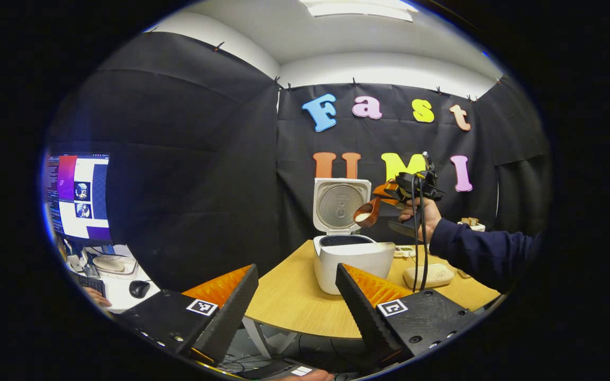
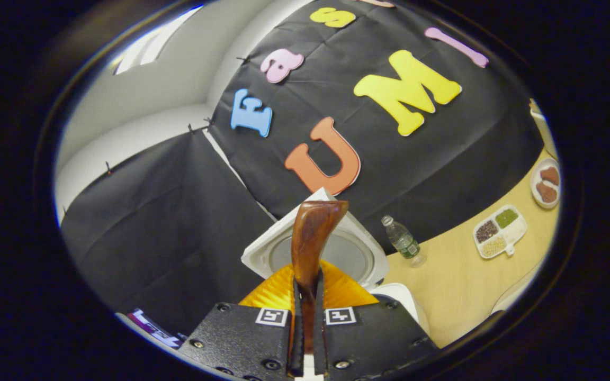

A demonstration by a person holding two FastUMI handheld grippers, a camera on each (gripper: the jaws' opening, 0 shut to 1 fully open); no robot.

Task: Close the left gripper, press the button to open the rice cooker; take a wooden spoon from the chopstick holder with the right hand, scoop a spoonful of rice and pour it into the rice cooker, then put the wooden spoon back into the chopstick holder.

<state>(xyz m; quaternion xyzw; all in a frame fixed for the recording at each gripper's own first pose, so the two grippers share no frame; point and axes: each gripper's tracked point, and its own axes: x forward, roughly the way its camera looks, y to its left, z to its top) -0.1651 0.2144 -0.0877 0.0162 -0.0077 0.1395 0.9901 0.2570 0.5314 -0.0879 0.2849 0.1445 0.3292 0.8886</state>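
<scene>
We judge the task a little past halfway. The rice cooker (image 1: 352, 259) stands open on the round table (image 1: 289, 301), its lid (image 1: 340, 203) upright, so the button press looks done. The right gripper (image 2: 305, 296) has its fingers pressed together on the handle of the wooden spoon (image 2: 313, 238); in the left gripper view we see that spoon (image 1: 368, 211) held just above the cooker's right rim, its bowl carrying something pale that we take for rice. So the spoon is fetched and the scoop looks made; pouring into the pot and putting the spoon back are left.

The left gripper (image 1: 297, 296) hangs near us, well apart from the cooker, jaws wide and holding nothing.

We cannot say with confidence which thing is the chopstick holder; a small object at the far right of the table, behind the sleeve (image 1: 480, 251), is too small to tell. The inside of the pot is dark, so whether any rice lies there we cannot say. From the right gripper view the spoon's bowl is seen from behind and its load is hidden. On the table's right lie a divided tray of grains (image 2: 498, 231), a bottle (image 2: 401, 239) and a plate (image 2: 546, 183).
</scene>
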